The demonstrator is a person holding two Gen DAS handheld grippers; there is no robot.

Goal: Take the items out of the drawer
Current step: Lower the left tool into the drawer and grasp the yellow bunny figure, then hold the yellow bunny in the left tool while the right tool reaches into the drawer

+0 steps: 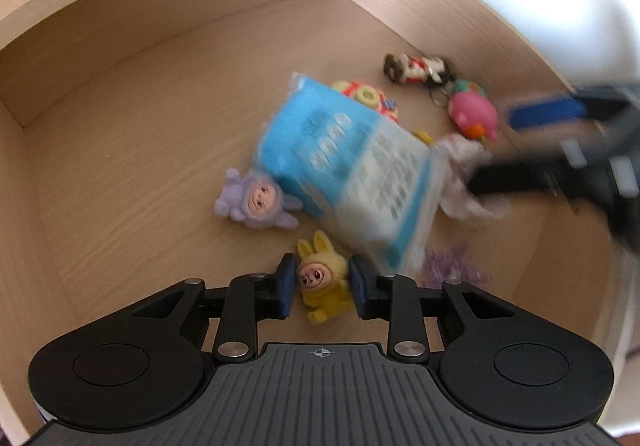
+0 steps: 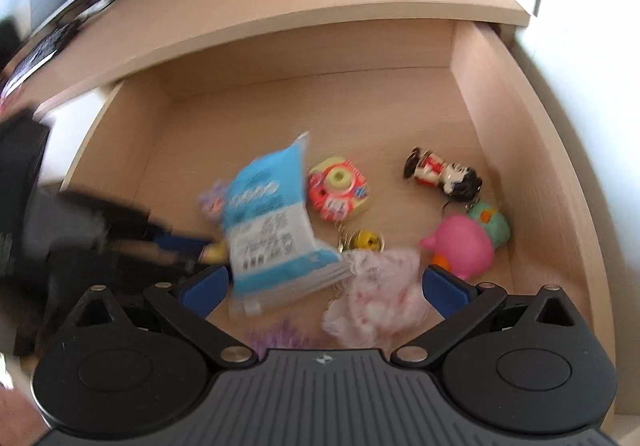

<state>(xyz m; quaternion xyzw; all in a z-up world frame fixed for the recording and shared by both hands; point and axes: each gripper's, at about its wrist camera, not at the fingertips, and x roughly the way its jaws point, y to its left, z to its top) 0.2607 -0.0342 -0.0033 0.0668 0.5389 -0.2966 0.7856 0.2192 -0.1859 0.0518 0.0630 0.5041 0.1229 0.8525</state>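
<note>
1. I'm at the picking step, both grippers down inside the open drawer (image 1: 120,93).
2. My left gripper (image 1: 322,286) straddles the yellow bunny toy (image 1: 322,282), pads beside it, not yet pinching.
3. My right gripper (image 2: 326,288) is spread wide over the pink bag (image 2: 380,298), beside the blue packet (image 2: 268,221).
4. Next I judge: squeeze the bunny, lift straight out.

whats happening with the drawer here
A person with a gripper in each hand is reaching into an open drawer of small toys. The left gripper straddles a yellow bunny doll, with small gaps still showing beside its pads. The right gripper hangs wide open over a pink-and-white wrapped bundle, beside a blue-and-white packet. The other toys lie untouched.
</note>
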